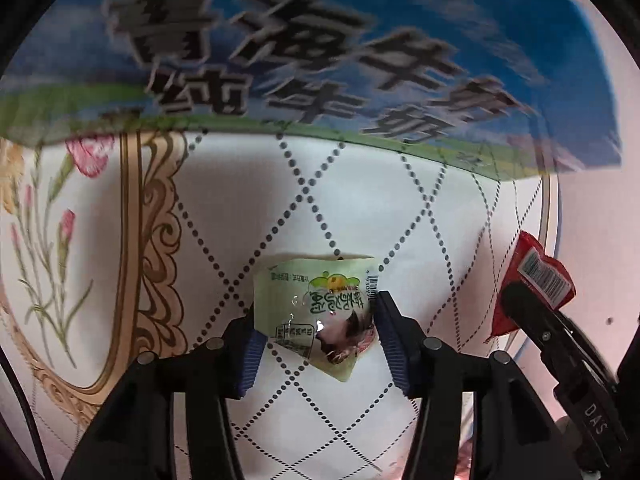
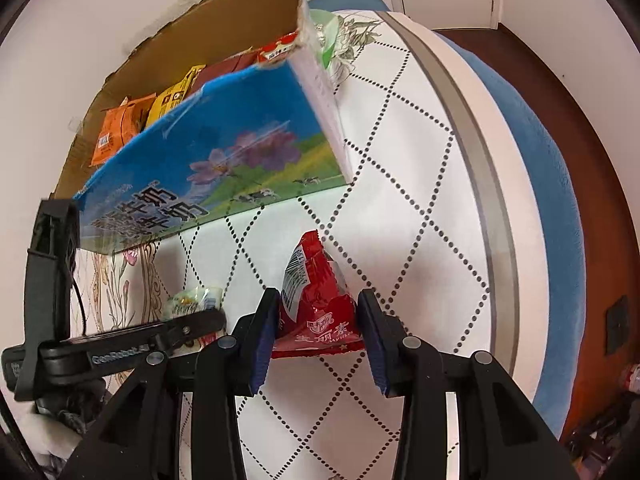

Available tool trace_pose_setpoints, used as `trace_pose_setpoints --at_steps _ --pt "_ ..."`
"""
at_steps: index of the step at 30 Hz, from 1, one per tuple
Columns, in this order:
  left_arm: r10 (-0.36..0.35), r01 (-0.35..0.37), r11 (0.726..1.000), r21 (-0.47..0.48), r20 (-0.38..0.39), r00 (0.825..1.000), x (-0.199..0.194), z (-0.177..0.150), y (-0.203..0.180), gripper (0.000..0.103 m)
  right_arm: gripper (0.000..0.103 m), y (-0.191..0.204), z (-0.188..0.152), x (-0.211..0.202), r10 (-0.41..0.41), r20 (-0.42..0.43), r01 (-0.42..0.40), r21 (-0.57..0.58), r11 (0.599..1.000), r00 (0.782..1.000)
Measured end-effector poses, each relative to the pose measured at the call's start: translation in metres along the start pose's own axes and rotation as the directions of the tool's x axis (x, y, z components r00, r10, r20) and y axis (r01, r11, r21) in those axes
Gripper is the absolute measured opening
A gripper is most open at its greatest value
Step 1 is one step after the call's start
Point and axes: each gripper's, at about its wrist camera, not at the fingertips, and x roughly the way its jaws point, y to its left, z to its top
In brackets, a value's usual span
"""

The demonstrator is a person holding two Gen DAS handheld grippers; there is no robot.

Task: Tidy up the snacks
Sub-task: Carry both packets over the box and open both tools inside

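My left gripper (image 1: pixel 316 320) is shut on a pale green snack packet (image 1: pixel 320 308), held just above the white tablecloth (image 1: pixel 360 208). In the right wrist view the same left gripper (image 2: pixel 208 316) and green packet (image 2: pixel 192 300) show at the lower left. My right gripper (image 2: pixel 318 320) is shut on a red snack packet (image 2: pixel 316 300); this red packet (image 1: pixel 532 280) also appears at the right edge of the left wrist view. Ahead stands an open cardboard box (image 2: pixel 224 148) with a blue printed side (image 1: pixel 320 52), holding orange, yellow and red packets (image 2: pixel 160 108).
The round table's grey rim (image 2: pixel 472 140) curves along the right, with blue fabric (image 2: pixel 560 200) and a wooden floor (image 2: pixel 580 80) beyond. Floral and gold scroll print (image 1: pixel 132 260) covers the cloth at the left. A green object (image 2: pixel 328 36) lies behind the box.
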Motion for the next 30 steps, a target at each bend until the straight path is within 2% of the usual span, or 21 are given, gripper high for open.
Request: trace_pose_setpoints --at_steps 2,6,11,17,20,23,26,30 --pt "0.028 -0.028 0.999 0.03 0.031 0.999 -0.009 -0.006 -0.005 0.044 0.043 0.003 -0.001 -0.002 0.001 0.008 -0.001 -0.027 1.0 1.0" --pt "0.031 -0.034 0.997 0.063 0.062 0.998 -0.031 -0.02 -0.012 0.042 0.043 0.006 -0.001 -0.014 0.021 0.027 -0.02 -0.068 0.997 0.999" --pt "-0.028 0.021 0.996 0.083 0.075 0.997 -0.057 -0.027 -0.016 0.042 0.043 0.02 0.006 -0.045 0.075 0.074 -0.068 -0.094 0.993 0.994" --pt "-0.132 0.116 0.987 0.114 0.151 0.98 -0.131 -0.016 -0.016 0.042 0.043 0.04 0.032 -0.092 0.128 0.153 -0.108 -0.128 0.986 0.98" --pt "-0.165 0.14 0.98 0.138 0.185 0.969 -0.162 0.005 -0.025 0.043 0.043 0.053 0.061 -0.108 0.139 0.194 -0.11 -0.151 0.982 0.971" --pt "-0.148 0.116 0.982 0.152 0.221 0.964 -0.174 0.04 -0.05 0.043 0.043 0.062 0.1 -0.11 0.139 0.216 -0.105 -0.162 0.981 0.966" --pt "-0.093 0.056 0.987 0.149 0.254 0.963 -0.178 0.092 -0.055 0.043 0.043 0.071 0.144 -0.096 0.118 0.212 -0.082 -0.172 0.982 0.97" --pt "-0.045 0.016 0.992 0.125 0.234 0.971 -0.161 0.164 -0.068 0.043 0.043 0.074 0.197 -0.062 0.074 0.178 -0.045 -0.159 0.986 0.981"
